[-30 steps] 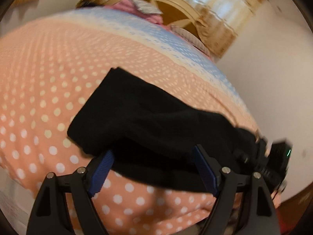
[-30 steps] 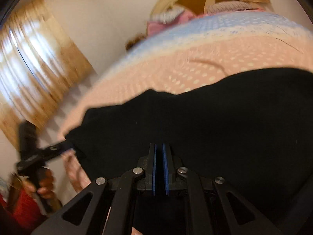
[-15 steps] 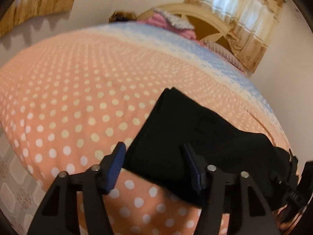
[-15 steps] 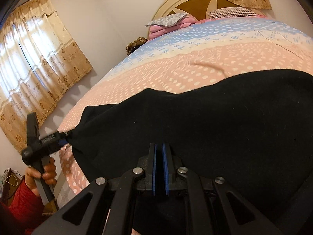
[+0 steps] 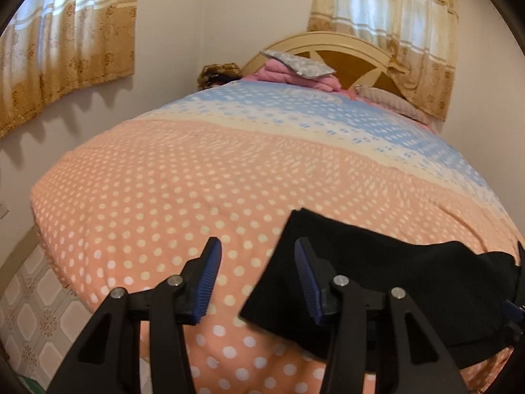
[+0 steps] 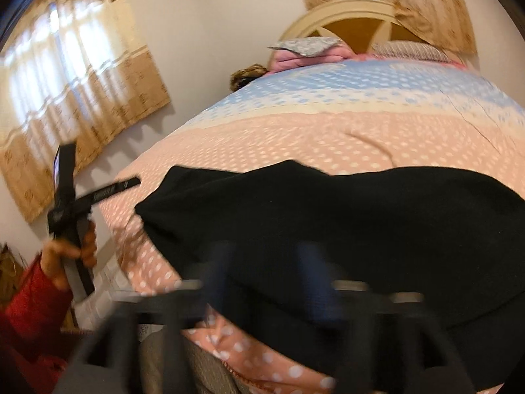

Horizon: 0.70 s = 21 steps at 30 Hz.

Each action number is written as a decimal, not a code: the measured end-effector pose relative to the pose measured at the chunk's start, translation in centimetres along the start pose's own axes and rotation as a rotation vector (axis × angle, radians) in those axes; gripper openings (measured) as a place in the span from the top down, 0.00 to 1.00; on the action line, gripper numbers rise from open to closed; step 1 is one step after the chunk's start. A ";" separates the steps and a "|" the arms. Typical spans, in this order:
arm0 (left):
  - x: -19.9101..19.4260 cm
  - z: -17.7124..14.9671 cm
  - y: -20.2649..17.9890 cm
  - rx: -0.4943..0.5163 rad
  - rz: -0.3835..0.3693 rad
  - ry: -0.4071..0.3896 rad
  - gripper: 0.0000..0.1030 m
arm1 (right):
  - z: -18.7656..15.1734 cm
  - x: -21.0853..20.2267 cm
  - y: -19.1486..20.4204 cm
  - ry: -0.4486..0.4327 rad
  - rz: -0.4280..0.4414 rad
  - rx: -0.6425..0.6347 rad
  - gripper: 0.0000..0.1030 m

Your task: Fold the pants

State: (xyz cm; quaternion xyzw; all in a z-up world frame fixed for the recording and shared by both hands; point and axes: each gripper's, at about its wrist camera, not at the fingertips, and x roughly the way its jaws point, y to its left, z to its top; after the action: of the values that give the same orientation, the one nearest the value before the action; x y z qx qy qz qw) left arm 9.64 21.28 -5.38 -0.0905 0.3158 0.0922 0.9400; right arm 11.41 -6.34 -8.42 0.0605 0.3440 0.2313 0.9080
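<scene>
Left gripper [image 5: 257,277] jaws apart, empty, pants [image 5: 387,282] edge beside its right jaw; right gripper [image 6: 262,279] blurred, jaws seemingly apart over the pants, likely a release onto the bed [image 5: 183,177].

Black folded fabric pants [image 6: 344,223] are spread just ahead of the blurred, parted right gripper [image 6: 262,272] fingers, on a peach polka-dot bedspread [image 6: 295,138]; the left gripper [image 6: 98,193] is seen far left

Bedroom: plain pale walls [image 5: 229,16]; two windows with gold-and-cream patterned curtains [image 5: 65,42], daylight glowing through; cream arched wooden headboard [image 5: 344,42] at the bed's far edge; peach, cream and blue polka-dot bedspread [image 5: 183,177]; pink bedding and pillows [image 5: 295,72] at the head; patterned tile floor [image 5: 29,302].
</scene>
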 end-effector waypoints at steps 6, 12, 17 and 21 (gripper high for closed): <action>0.9 -1.3 -1.7 0.048 -0.056 0.049 0.52 | -1.2 2.2 3.4 0.038 -0.109 -0.259 0.34; 2.4 -2.7 -2.0 0.056 -0.059 0.129 0.50 | -2.7 4.5 3.2 0.114 -0.204 -0.371 0.56; 2.4 -2.6 -1.8 0.049 -0.049 0.143 0.40 | -2.9 3.8 3.8 0.126 -0.160 -0.436 0.56; 2.8 -2.8 -1.3 0.028 -0.049 0.162 0.35 | -2.1 4.6 2.4 0.119 -0.236 -0.375 0.82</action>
State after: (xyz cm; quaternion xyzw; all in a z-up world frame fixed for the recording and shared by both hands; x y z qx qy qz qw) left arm 10.51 19.67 -9.13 -0.0923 0.3898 0.0569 0.9145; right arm 12.19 -2.24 -12.09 -0.1639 0.3524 0.1864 0.9023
